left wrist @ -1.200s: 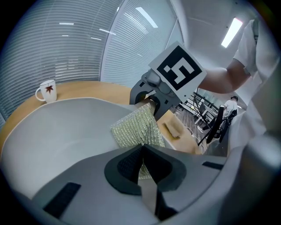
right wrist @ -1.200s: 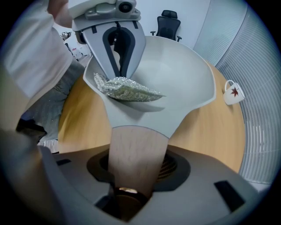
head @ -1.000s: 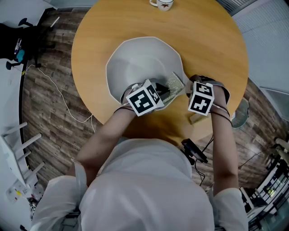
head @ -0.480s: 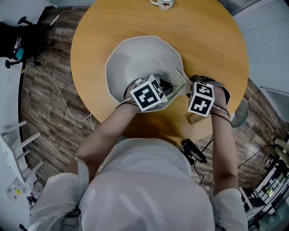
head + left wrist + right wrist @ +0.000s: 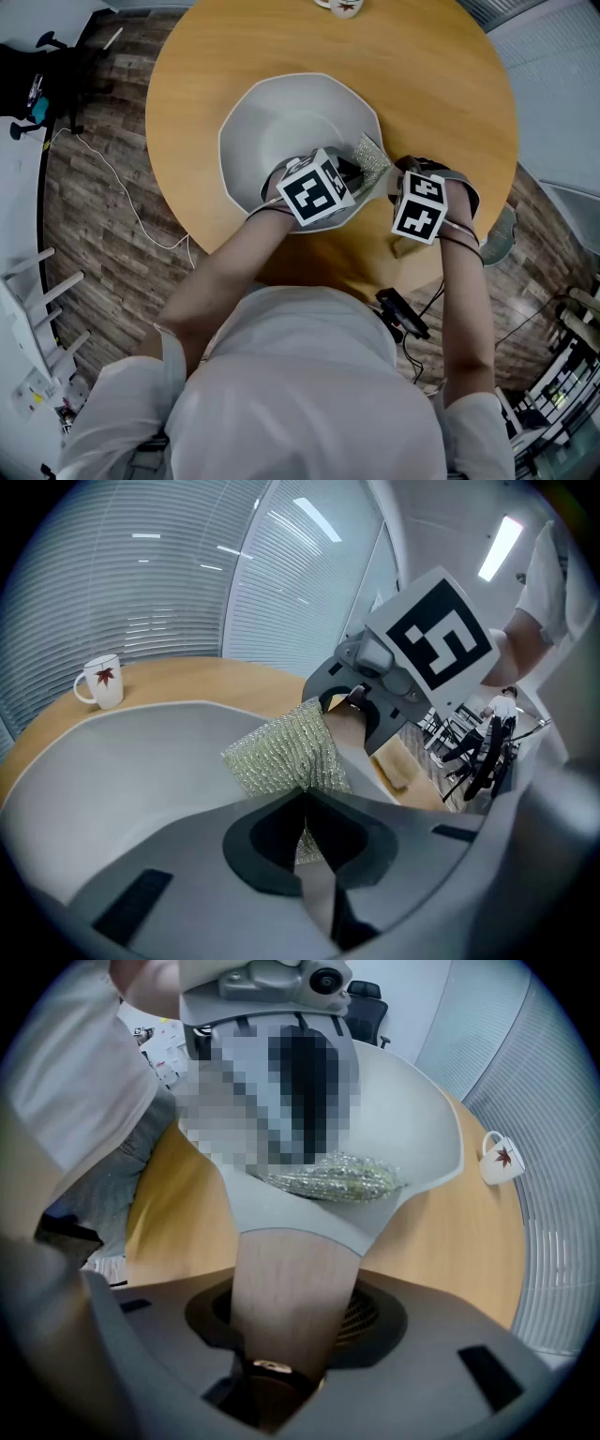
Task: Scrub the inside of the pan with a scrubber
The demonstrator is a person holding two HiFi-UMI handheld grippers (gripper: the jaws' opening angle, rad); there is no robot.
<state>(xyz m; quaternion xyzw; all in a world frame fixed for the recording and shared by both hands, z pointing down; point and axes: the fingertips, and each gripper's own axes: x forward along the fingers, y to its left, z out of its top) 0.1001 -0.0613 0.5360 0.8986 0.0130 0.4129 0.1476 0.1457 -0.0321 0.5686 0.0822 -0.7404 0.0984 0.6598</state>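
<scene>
Scrubber pinched inside the pan while the handle is clamped.

The left tongs (image 5: 305,801) are pressed together on the silvery mesh scrubber (image 5: 286,750), which lies against the inner wall of the grey pan (image 5: 281,131) at its near right side. The right tongs (image 5: 284,1321) point down and pinch the pan's wood-coloured handle (image 5: 289,1274), which sticks out toward the near right of the round wooden counter (image 5: 206,56). A white mug (image 5: 101,680) stands at the counter's far edge, well apart from the pan.
</scene>
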